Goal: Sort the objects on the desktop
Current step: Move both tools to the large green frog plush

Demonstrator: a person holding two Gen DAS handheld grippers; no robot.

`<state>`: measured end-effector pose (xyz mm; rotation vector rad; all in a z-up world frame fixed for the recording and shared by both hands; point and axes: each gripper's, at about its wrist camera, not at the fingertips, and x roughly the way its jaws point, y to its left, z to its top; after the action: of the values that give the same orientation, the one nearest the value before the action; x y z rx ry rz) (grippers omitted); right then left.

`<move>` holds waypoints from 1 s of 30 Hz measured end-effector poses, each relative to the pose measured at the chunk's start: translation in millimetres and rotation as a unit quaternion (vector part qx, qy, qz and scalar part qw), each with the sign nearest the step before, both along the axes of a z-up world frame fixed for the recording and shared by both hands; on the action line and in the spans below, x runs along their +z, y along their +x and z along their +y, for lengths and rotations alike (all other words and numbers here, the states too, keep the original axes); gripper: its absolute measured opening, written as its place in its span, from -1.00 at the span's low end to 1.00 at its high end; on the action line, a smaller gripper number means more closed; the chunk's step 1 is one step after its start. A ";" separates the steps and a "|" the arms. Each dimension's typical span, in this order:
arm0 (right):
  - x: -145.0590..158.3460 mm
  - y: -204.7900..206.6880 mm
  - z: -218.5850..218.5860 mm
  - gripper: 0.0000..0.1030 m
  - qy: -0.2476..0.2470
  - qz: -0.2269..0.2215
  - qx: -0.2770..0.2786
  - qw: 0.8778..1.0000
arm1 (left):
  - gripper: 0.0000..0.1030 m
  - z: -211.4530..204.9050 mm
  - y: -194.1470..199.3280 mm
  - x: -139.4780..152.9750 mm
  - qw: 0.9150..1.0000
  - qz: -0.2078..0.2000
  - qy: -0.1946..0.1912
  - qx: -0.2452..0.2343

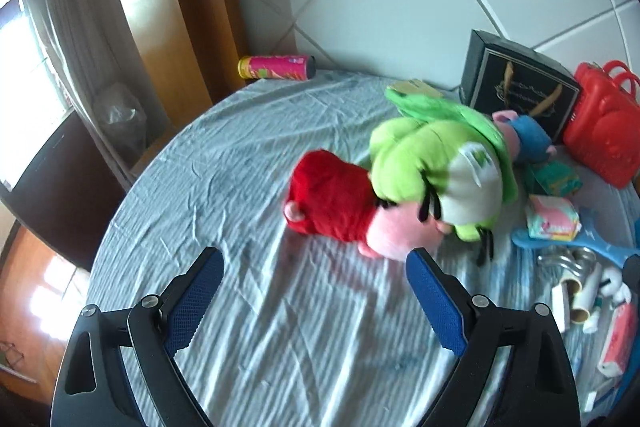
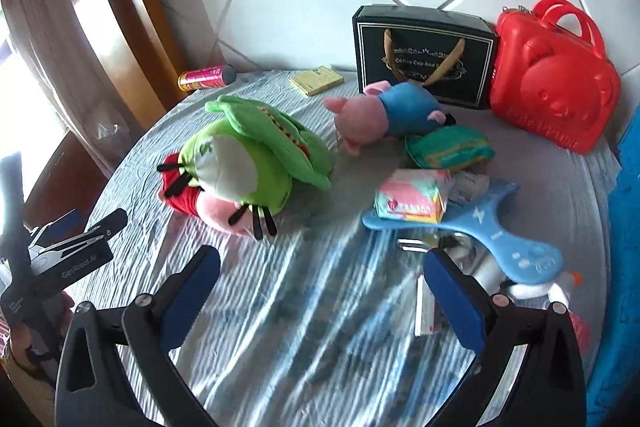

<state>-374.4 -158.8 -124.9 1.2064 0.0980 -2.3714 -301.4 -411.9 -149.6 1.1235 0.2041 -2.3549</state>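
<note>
In the left wrist view, the left gripper (image 1: 316, 267) is held above the cloth-covered counter (image 1: 248, 155), its blue-padded fingers (image 1: 196, 301) spread wide with nothing between them. Just beyond them a green plush (image 1: 432, 163) is seen lying on a red and pink plush (image 1: 340, 207).

In the right wrist view, the right gripper (image 2: 320, 267) is likewise spread and empty. A blue-shirted pig plush (image 2: 384, 115) is seen before a black box (image 2: 424, 55), beside a red case (image 2: 552, 83).

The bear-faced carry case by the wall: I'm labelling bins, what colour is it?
Red all over, handles included; the carry case shows best in the right wrist view.
</note>
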 end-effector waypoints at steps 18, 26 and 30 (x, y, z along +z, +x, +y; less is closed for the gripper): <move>-76.7 -171.7 -139.9 1.00 0.170 -0.046 -0.069 0.982 | 0.53 -47.9 -169.1 -83.0 0.992 -0.066 0.058 -0.089; -94.5 -94.2 -64.9 1.00 0.201 -0.090 -0.056 0.974 | 0.49 43.2 -102.4 -66.0 0.982 -0.019 0.059 -0.176; -105.9 -26.6 -24.6 1.00 0.189 -0.122 -0.050 0.973 | 0.49 74.1 -58.1 -60.8 0.970 -0.005 0.091 -0.224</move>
<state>-401.0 -183.4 -230.8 1.7061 0.4336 -2.3339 -359.5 -337.8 -210.4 1.3883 0.1787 -2.7690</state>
